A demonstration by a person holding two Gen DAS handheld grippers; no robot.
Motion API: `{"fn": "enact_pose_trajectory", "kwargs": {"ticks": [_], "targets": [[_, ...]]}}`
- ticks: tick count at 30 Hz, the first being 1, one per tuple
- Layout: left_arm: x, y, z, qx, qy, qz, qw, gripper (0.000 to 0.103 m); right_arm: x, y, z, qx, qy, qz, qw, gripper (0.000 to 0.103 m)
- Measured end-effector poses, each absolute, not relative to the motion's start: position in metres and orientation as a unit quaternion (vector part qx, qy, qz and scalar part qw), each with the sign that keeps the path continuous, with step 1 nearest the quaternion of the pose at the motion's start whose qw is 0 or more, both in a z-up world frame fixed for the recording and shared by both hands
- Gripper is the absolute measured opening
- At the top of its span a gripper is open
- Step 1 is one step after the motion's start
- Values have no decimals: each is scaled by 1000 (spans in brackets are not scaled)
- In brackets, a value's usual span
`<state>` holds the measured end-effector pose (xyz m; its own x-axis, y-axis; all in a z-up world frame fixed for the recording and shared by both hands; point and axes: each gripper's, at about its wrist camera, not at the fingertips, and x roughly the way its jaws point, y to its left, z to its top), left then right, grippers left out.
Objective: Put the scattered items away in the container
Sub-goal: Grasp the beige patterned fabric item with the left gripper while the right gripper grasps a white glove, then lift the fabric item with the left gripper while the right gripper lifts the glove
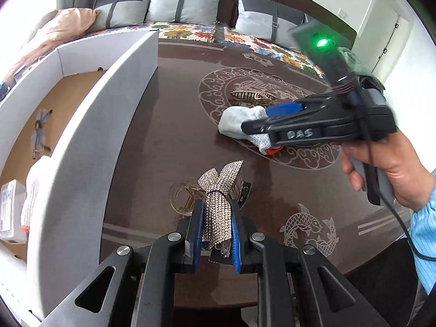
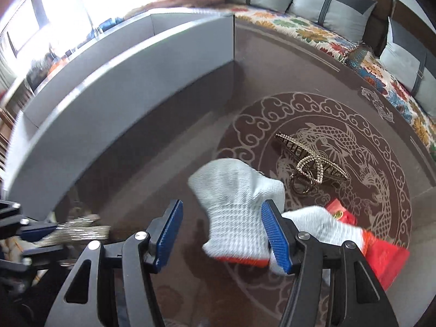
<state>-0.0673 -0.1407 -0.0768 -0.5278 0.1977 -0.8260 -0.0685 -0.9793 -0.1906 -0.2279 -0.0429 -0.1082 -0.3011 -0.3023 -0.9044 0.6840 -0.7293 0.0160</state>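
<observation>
My left gripper [image 1: 217, 218] is shut on a rhinestone bow hair clip [image 1: 222, 190], held above the brown table beside the grey container wall [image 1: 90, 147]. The same clip [image 2: 81, 233] appears blurred at the left of the right wrist view. My right gripper [image 2: 222, 231] is open over a white glove with an orange cuff [image 2: 234, 212]; the glove lies on the table partly between the blue pads [image 2: 275, 234]. In the left wrist view the right gripper [image 1: 261, 120] hovers over that glove [image 1: 239, 120]. A gold claw clip [image 2: 310, 160] lies just beyond it.
The open grey container [image 1: 68, 51] stands at the left and holds a small blue item [image 1: 41, 125], a white glove and a clear plastic box [image 1: 11, 212]. A red packet [image 2: 381, 256] lies under the glove. A sofa with grey cushions [image 1: 188, 2] borders the table's far side.
</observation>
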Motion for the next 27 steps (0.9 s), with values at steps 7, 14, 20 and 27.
{"fn": "enact_pose_trajectory", "kwargs": {"ticks": [7,14,20,27], "targets": [[-67,-146,-82,-486,-78,868,73,17,-242,-28,-124,547,168,-769,285,26],[-67,-138,-80,-487,-79,867,71,17,-206,10,-103,535,103,-783,300,22],[-63,-119,-74,-481,-67,871,67,17,-144,40,-96,515,46,-807,285,22],[-56,-92,-75,-485,-55,869,82,17,-87,83,-89,505,-46,-824,252,22]]}}
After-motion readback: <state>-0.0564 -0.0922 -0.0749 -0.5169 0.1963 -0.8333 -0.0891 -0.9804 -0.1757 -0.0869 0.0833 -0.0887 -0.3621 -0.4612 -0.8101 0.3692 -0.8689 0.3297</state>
